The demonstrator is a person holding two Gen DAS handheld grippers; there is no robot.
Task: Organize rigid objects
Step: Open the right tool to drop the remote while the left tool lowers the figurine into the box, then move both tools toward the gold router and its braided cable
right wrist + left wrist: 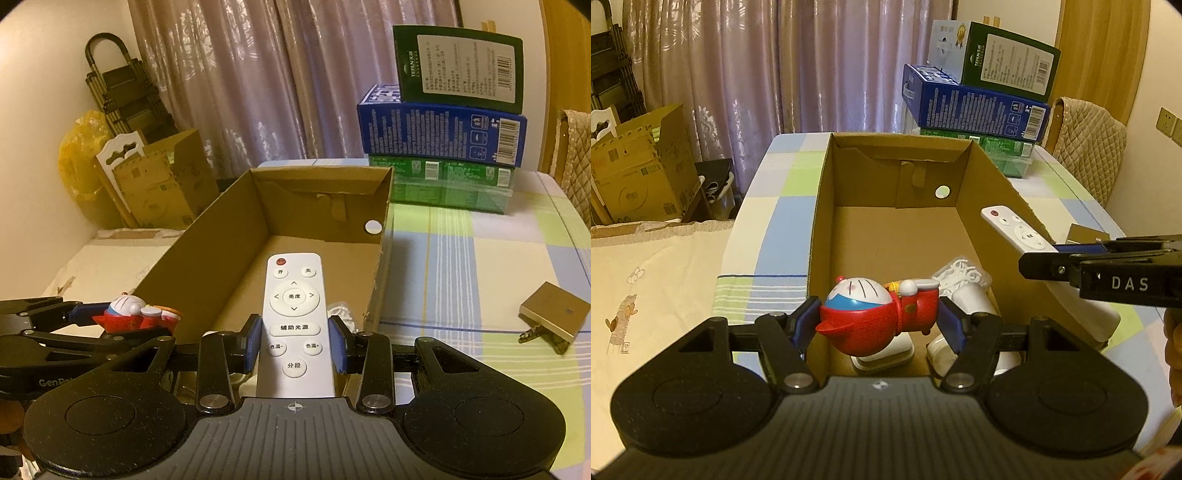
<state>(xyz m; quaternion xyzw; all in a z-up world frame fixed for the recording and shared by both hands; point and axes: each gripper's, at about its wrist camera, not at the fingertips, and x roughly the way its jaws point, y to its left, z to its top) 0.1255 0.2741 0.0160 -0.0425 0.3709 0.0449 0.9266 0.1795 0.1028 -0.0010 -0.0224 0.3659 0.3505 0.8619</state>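
Left wrist view: the left tongs (879, 325) are clamped on a toy figure (875, 314) by its rounded sides, above the near end of the cardboard box (820, 206); hard, light, glossy plastic, so it could slip. To the right, the right tongs (295, 343) are clamped across a flat white remote (294, 321), stiff and light, held securely by its long edges.

One open cardboard box (886, 229) sits at twelve o'clock on the table. One toy figure (879, 314), one remote (294, 321). Three white items lie inside the box, at five o'clock. Four stacked cartons (443, 133) stand at one o'clock. One small gold box (554, 314) lies at three o'clock.
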